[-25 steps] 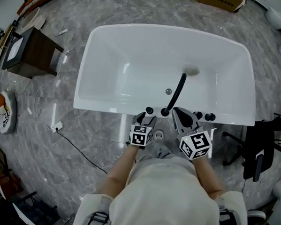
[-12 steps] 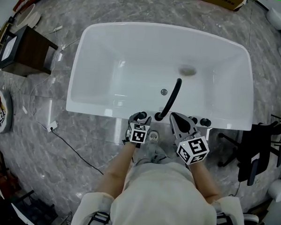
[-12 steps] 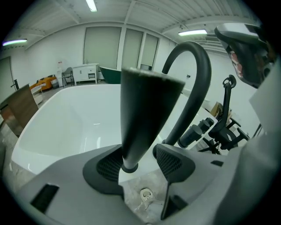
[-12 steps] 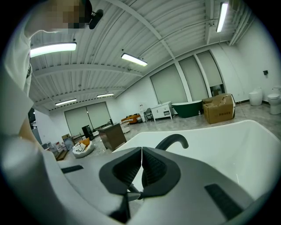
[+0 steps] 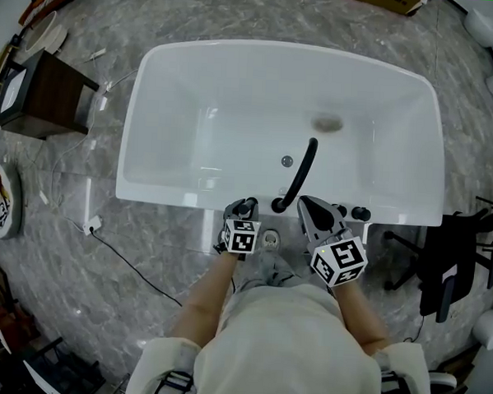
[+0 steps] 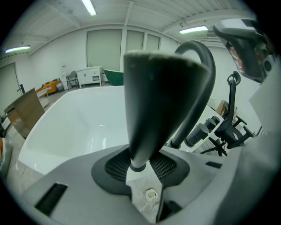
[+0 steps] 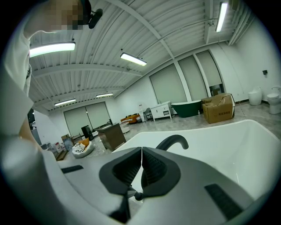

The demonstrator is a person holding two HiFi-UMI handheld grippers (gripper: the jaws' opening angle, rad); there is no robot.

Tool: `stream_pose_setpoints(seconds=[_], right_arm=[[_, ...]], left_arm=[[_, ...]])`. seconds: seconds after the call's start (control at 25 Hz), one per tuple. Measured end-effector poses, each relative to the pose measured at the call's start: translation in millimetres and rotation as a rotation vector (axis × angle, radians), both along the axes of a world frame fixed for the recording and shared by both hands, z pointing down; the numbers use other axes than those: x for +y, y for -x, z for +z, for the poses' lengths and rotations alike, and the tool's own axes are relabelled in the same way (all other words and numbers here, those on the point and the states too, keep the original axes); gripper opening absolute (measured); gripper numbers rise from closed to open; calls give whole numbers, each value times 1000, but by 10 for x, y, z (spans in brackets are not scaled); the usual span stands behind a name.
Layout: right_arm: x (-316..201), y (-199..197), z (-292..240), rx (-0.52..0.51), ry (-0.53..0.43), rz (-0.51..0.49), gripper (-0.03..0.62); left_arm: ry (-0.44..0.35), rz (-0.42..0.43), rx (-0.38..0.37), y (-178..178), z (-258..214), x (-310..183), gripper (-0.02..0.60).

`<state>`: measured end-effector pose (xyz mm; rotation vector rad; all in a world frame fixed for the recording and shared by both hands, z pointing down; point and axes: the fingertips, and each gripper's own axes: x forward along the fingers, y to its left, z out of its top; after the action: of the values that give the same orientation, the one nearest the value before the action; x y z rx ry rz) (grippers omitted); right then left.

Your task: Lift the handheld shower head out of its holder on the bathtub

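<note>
At the tub's (image 5: 164,194) near rim, left tongs (image 5: 244,207), just closing, now clench the seated shower head (image 6: 158,101) by its neck; best lifted straight up, untwisted; right tongs (image 5: 310,209) closed, empty.

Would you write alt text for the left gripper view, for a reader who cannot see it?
The left gripper, whose jaws have just been closing, clasps the narrow lower end of a black handheld shower head standing upright. Behind are the white bathtub and the curved black spout.
</note>
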<state>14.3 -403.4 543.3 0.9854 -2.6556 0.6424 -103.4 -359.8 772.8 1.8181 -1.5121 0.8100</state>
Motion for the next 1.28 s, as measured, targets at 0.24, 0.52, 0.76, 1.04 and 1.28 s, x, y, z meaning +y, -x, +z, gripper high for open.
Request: stream_pose_setpoints(seconds=[0.24, 0.52, 0.76, 1.04, 1.28], right_arm=[[74, 29, -51, 0, -15, -6, 20], [334, 72, -160, -2, -41, -1, 20], [631, 50, -254, -9, -63, 9, 20], [1015, 118, -376, -21, -92, 13, 20], [1369, 154, -443, -21, -110, 25, 20]], left_arm=[[-38, -19, 22, 22, -148, 55, 140], [-98, -34, 32, 86, -390, 217, 140], [-143, -39, 43, 77, -576, 443, 140], [-219, -45, 55, 103, -883, 683, 140], [-276, -63, 82, 150, -1143, 921, 140]])
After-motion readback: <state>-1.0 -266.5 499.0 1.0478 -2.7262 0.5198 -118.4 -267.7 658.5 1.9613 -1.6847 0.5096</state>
